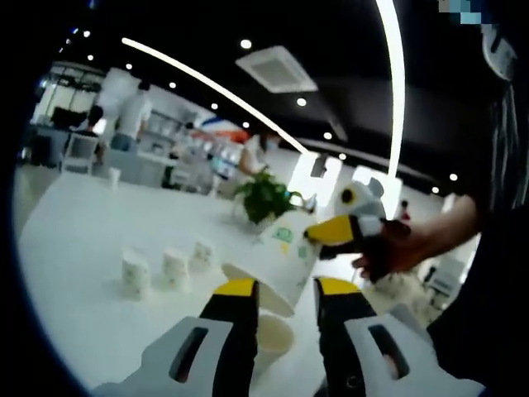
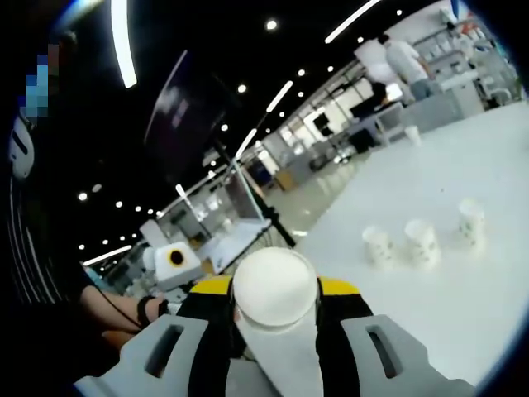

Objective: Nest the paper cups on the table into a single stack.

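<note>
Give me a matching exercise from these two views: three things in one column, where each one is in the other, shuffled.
Things:
1. printed paper cup
2. row of three paper cups
3. potted plant

Places:
A. green, at the far side of the table
B. clamped in the right gripper
C. standing free on the table

Pairs: 1-B, 2-C, 3-A

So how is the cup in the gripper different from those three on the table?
The held paper cup is gripped between the right gripper jaws, lifted and tilted on its side; the three paper cups stand free in a row on the white table. Its base faces the right gripper view; theirs show sides. All are white with small prints.
</note>
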Motion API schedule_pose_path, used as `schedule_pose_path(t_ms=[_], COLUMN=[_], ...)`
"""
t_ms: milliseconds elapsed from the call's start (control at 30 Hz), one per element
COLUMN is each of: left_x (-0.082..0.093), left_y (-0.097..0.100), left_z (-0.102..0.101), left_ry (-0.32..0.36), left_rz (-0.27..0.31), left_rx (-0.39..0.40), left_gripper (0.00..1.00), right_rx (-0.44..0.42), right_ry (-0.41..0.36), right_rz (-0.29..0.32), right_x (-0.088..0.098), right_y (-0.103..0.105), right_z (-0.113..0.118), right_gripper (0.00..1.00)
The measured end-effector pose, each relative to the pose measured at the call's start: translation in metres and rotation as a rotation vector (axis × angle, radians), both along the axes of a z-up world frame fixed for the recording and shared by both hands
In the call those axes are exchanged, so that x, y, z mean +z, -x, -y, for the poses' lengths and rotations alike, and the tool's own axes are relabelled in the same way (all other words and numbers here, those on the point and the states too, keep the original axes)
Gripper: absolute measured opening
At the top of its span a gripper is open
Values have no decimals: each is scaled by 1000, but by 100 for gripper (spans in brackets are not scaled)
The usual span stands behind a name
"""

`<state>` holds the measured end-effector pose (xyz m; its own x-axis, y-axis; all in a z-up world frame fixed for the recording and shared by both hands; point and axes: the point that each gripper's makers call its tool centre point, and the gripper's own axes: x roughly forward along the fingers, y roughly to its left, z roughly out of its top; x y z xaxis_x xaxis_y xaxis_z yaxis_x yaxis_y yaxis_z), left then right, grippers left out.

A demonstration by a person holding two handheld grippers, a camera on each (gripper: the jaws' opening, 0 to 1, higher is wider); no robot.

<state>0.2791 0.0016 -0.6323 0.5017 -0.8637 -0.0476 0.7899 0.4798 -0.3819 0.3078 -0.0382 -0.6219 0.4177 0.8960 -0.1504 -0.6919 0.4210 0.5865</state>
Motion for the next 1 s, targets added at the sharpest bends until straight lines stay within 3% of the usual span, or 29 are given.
schedule_pose_path(t_ms=[200,567,1000], left_x=[4,3,11], left_y=[-2,1,13], left_z=[-4,-4,-1], left_ry=[39,55,52], left_rz=[1,-9,-24], left_rx=[19,11,-87], left_gripper=[14,10,4], right_rx=[18,51,128], right_ry=[-10,-20,-53], right_rz=[-9,-26,-17], right_x=[-3,-10,-15], right_y=[4,11,22], right_z=[-1,2,5], right_gripper=[35,35,37])
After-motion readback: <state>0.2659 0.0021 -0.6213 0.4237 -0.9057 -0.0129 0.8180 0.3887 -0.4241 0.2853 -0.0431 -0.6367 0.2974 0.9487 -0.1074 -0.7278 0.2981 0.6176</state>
